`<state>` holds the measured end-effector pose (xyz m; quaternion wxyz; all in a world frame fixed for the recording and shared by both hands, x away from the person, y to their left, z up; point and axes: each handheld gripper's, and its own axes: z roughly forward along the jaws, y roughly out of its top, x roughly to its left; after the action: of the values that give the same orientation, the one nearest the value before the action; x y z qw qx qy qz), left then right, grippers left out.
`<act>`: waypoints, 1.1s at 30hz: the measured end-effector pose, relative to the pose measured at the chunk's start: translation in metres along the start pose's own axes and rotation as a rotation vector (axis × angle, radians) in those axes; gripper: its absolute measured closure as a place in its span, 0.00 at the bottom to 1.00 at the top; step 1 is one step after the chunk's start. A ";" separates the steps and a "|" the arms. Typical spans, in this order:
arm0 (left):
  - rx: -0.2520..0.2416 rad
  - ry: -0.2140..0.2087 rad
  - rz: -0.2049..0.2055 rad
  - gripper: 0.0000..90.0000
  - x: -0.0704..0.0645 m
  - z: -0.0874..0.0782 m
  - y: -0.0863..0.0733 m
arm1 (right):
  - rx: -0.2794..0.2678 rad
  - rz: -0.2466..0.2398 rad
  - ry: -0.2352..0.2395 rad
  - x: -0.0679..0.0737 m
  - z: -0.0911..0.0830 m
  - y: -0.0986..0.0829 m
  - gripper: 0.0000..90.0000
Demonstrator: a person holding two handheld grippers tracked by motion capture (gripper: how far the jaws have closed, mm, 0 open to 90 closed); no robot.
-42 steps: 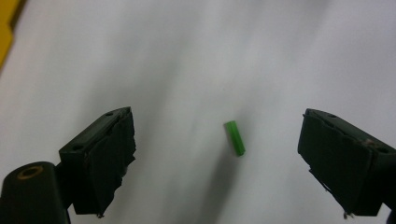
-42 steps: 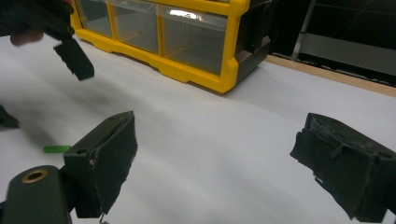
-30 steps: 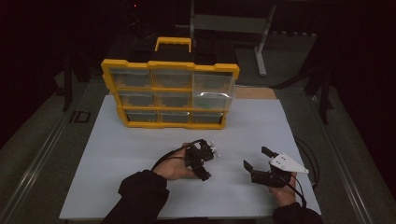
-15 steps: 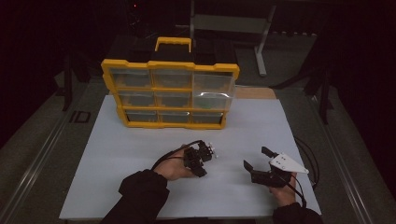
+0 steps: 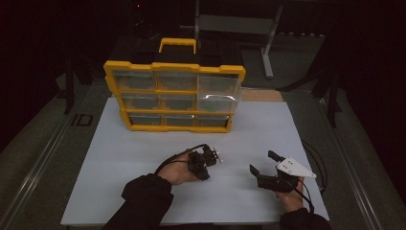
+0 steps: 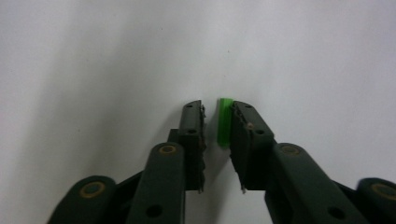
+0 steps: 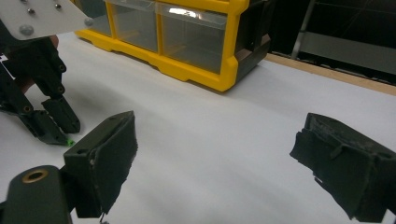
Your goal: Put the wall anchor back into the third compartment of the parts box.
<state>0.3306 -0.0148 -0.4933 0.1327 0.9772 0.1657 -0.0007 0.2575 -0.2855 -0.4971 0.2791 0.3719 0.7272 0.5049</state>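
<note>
Nearest, right gripper (image 5: 262,162): jaws spread wide, nothing between them, resting idle over bare white sheet (image 5: 119,158), well apart from the work.

Just left of it, left gripper (image 6: 217,125): tipped down onto the sheet, jaws drawn narrow around a small green piece (image 6: 224,122). Piece lying on the sheet, lengthwise between the jaws, against the right-hand pad; slim gap to the left-hand pad, so not yet pinched, as far as can be judged. Same piece glimpsed as a green speck (image 7: 69,142) at the jaw tips in the right gripper view.

Step in hand, by judgement: picking the green piece off the sheet. To do well: keep tips flat to the sheet, close slowly and squarely so the piece stays centred and does not skid or flip out; lift only once both pads bear on it. Small and light, so likely to slip from a grip taken at its very end.

Farther back, yellow parts box (image 5: 174,96): clear drawers, standing upright at the far edge of the sheet, black handle (image 5: 177,44) on top. Something green in the middle right drawer (image 5: 215,102); contents otherwise too dim to tell.
</note>
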 end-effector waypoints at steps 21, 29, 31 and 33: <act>0.019 -0.005 0.036 0.93 -0.003 0.002 0.006 | 0.006 -0.003 -0.002 0.001 0.001 0.000 0.13; 0.018 -0.006 0.049 0.94 -0.002 0.001 0.006 | 0.007 -0.002 -0.003 0.001 0.001 0.000 0.13; 0.017 -0.012 0.047 0.94 -0.002 0.001 0.005 | 0.007 -0.003 -0.003 0.001 0.001 0.000 0.13; 0.013 -0.018 0.042 0.94 -0.001 0.001 0.005 | 0.007 -0.001 -0.003 0.001 0.001 0.000 0.13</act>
<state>0.3316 -0.0200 -0.4932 0.1279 0.9813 0.1437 -0.0078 0.2575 -0.2846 -0.4972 0.2793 0.3730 0.7288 0.5017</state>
